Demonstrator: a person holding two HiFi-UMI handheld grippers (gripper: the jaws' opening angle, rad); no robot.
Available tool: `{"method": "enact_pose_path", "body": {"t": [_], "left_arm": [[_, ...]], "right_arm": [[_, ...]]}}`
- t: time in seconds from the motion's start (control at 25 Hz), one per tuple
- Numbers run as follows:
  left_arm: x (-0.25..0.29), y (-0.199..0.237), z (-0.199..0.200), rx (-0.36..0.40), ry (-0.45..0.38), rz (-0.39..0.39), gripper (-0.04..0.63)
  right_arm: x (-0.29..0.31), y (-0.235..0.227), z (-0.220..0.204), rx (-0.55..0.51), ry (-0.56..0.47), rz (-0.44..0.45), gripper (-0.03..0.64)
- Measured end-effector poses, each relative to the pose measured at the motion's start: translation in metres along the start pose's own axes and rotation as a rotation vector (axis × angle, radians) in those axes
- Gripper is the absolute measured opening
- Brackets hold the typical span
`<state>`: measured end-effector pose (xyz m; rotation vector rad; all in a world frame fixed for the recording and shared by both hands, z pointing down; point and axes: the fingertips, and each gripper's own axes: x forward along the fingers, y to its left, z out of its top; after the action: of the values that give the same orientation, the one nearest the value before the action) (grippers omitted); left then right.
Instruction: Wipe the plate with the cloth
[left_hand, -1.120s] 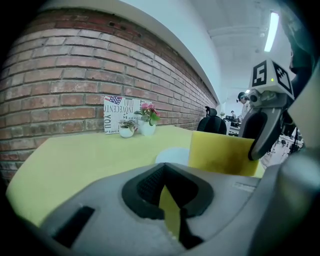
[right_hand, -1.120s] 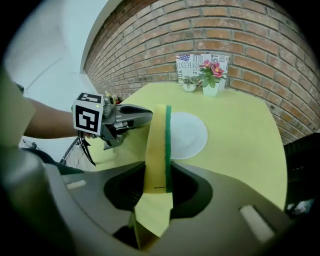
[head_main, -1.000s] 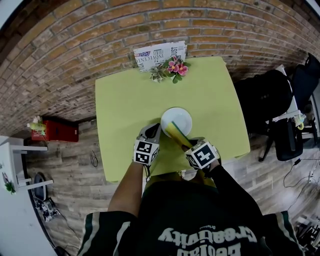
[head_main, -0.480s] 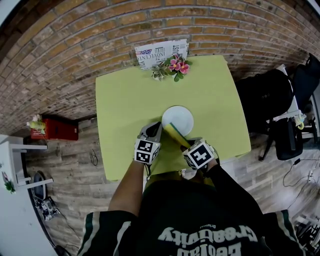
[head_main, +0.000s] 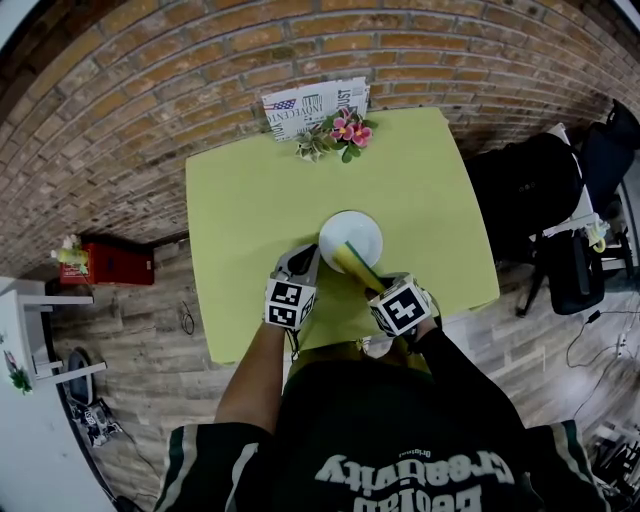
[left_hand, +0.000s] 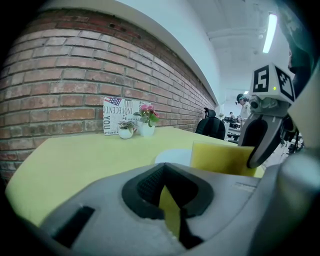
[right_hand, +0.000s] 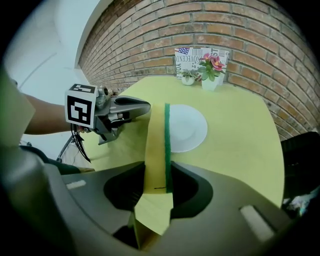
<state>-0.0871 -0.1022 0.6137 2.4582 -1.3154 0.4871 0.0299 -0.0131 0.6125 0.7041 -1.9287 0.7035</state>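
Observation:
A round white plate (head_main: 352, 232) lies near the middle of the yellow-green table (head_main: 250, 200). My right gripper (head_main: 374, 284) is shut on a yellow cloth with a green edge (head_main: 354, 264). The cloth (right_hand: 159, 145) sticks out stiffly from the jaws, and its far end reaches over the near left part of the plate (right_hand: 189, 127). Whether it touches the plate cannot be told. My left gripper (head_main: 305, 262) hovers just left of the plate's near edge, shut with nothing in it. In the left gripper view the plate (left_hand: 172, 156) and the cloth (left_hand: 220, 159) show beyond the left gripper (left_hand: 170, 200).
A printed sign (head_main: 310, 108) and small pots with pink flowers (head_main: 345, 132) stand at the table's far edge against the brick wall. Black chairs (head_main: 560, 230) stand to the right on the wooden floor. A red box (head_main: 105, 262) sits on the left.
The cloth's end swayed a little left and back over the plate's near edge. The left gripper has stayed in place.

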Motion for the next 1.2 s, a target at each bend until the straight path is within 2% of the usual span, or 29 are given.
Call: {"method": "enact_pose_path", "body": {"t": [0.96, 1.2], "left_arm": [[0.001, 0.000, -0.002, 0.014, 0.015, 0.012, 0.002], [0.002, -0.001, -0.002, 0.020, 0.015, 0.018, 0.003]], "right_arm": [[-0.025, -0.068, -0.027, 0.106, -0.026, -0.178, 0.126], [-0.028, -0.065, -0.023, 0.111, -0.068, -0.171, 0.124]]}}
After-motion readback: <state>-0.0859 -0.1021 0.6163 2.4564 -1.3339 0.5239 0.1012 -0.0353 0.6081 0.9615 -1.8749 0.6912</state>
